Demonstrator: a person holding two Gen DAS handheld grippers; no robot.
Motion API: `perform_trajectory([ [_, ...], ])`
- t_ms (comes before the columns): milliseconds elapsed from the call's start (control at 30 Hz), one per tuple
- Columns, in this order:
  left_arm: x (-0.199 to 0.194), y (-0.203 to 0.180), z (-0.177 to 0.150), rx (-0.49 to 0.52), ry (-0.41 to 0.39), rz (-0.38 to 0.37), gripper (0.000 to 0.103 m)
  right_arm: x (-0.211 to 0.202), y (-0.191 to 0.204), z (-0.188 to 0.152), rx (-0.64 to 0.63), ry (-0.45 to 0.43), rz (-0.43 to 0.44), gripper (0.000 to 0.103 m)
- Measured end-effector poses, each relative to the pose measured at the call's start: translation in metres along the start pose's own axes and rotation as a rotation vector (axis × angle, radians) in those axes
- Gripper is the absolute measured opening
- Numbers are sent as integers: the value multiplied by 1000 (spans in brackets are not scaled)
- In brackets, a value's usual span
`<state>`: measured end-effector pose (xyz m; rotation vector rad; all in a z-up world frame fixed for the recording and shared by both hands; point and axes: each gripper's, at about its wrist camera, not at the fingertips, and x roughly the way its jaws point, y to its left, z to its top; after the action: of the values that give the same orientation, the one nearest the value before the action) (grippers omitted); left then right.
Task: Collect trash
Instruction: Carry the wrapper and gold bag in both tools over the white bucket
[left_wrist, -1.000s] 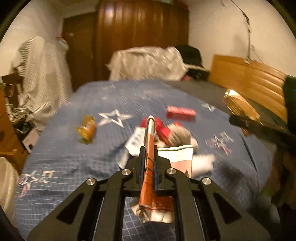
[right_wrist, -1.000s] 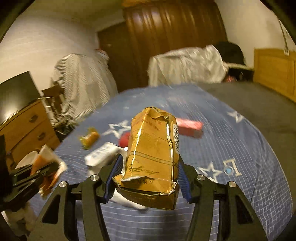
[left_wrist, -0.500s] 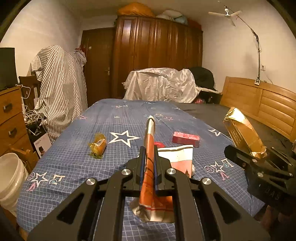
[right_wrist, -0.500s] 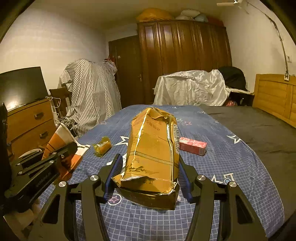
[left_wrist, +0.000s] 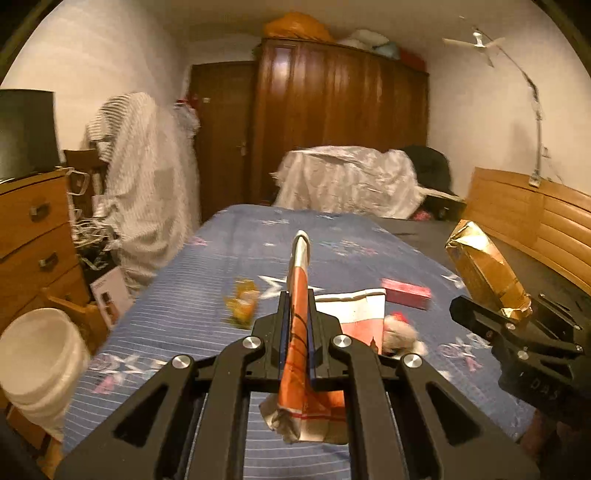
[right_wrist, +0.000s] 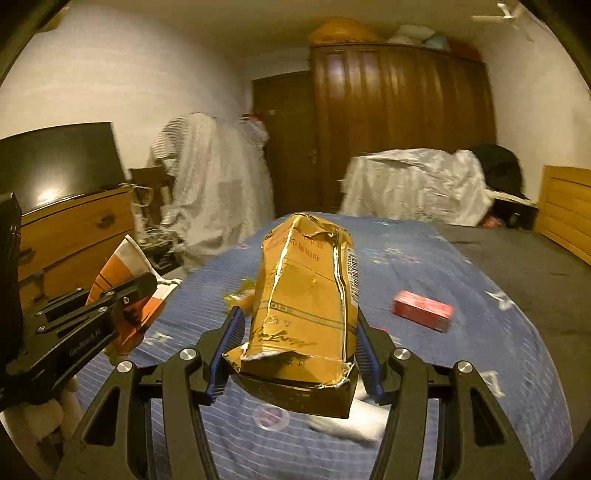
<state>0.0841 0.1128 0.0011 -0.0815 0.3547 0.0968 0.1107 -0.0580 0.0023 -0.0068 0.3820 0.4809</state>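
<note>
While the white bucket (left_wrist: 35, 354) sits far left, the left gripper (left_wrist: 297, 314) pinches an orange-and-white wrapper (left_wrist: 301, 325), long axis pointing forward; the right gripper (right_wrist: 299, 343), part-open, grips a gold packet (right_wrist: 304, 299) lengthwise above the bed (right_wrist: 480, 332).

Black left gripper (left_wrist: 297, 306) — silver screws, blue pads, perhaps rubber.

I see bed (left_wrist: 221, 325) centre | bucket (left_wrist: 37, 354) near left of it | dresser (left_wrist: 29, 236) behind bucket | wardrobe (left_wrist: 340, 118) far | box (left_wrist: 405, 292) on bed, right | headboard (left_wrist: 535, 218) far right
</note>
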Motion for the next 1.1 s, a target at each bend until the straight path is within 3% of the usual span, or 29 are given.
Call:
perform_trajectory([
  [567, -58, 196, 33, -110, 10, 348, 6, 82, 244, 91, -177, 23, 379, 58],
  [833, -69, 288, 37, -175, 98, 449, 7, 151, 359, 110, -236, 191, 534, 58],
  [1100, -58, 349, 20, -235, 215, 465, 6, 230, 452, 104, -288, 411, 628, 59],
])
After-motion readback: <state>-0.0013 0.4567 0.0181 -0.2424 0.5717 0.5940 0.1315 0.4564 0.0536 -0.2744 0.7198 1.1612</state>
